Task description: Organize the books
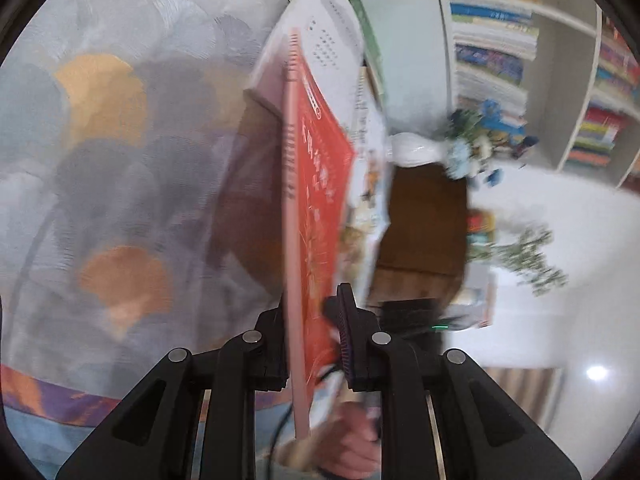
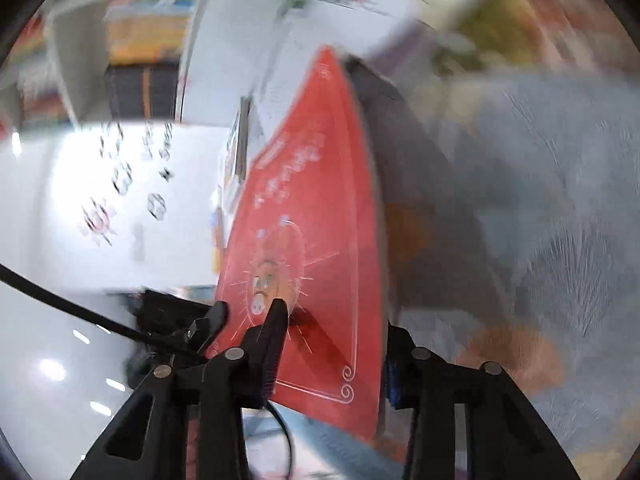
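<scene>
A thin red book (image 1: 320, 184) with a pink spine stands on edge between the fingers of my left gripper (image 1: 312, 320), which is shut on its lower end. The same red book (image 2: 312, 248), with a cartoon face on its cover, also sits between the fingers of my right gripper (image 2: 332, 332), which is shut on it. Behind it in the left wrist view stand a white book (image 1: 324, 36) and an illustrated book (image 1: 368, 184). Both views are motion-blurred.
A patterned grey, orange and blue cloth (image 1: 120, 160) covers the surface below. A white bookshelf (image 1: 560, 60) full of books stands at the far right, with a white vase of flowers (image 1: 420, 148), a brown box (image 1: 424, 224) and a green plant (image 1: 528, 252) near it.
</scene>
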Demonstrator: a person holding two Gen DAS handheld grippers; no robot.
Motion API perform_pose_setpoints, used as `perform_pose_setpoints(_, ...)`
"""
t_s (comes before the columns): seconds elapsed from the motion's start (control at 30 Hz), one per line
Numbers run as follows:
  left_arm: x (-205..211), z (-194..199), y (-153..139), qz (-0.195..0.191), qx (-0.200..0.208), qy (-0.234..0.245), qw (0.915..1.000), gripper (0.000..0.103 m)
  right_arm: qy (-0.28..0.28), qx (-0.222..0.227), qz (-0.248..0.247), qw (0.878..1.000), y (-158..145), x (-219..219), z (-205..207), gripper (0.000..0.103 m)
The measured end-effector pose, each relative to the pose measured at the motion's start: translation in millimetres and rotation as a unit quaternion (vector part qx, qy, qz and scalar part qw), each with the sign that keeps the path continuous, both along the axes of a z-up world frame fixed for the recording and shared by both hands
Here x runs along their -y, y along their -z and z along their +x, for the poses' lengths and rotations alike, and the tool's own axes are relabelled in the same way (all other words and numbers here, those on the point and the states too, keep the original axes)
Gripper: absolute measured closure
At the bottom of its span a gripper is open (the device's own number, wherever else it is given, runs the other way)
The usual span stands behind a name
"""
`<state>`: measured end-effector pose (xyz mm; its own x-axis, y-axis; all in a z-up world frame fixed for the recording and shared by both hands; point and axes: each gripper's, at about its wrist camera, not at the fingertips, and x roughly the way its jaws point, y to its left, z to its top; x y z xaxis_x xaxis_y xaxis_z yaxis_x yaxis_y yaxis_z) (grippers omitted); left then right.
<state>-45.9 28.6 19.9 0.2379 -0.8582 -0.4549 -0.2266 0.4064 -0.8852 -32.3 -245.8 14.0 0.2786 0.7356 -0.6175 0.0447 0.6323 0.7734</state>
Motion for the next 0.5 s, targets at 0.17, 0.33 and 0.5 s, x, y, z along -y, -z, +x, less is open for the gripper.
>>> perform_pose_setpoints(0.17, 5.0, -1.3, -35.6, 0.157, 0.067, 0.038, 0.9846, 0.088, -0.07, 0.096, -0.132, 0.984, -42.8, -45.1, -1.6, 0.063)
perform_pose_setpoints(0.33, -4.0, -6.7, -69.1, 0.218, 0.127, 0.06, 0.9658, 0.088, -0.101, 0.141, -0.164, 0.971, -66.4, -72.0, -10.5, 0.063)
perform_pose_setpoints(0.5, -30.3, -7.7, -87.5, 0.222, 0.152, 0.068, 0.9608, 0.088, -0.119, 0.173, -0.19, 0.959, -91.2, -106.8, -15.9, 0.063)
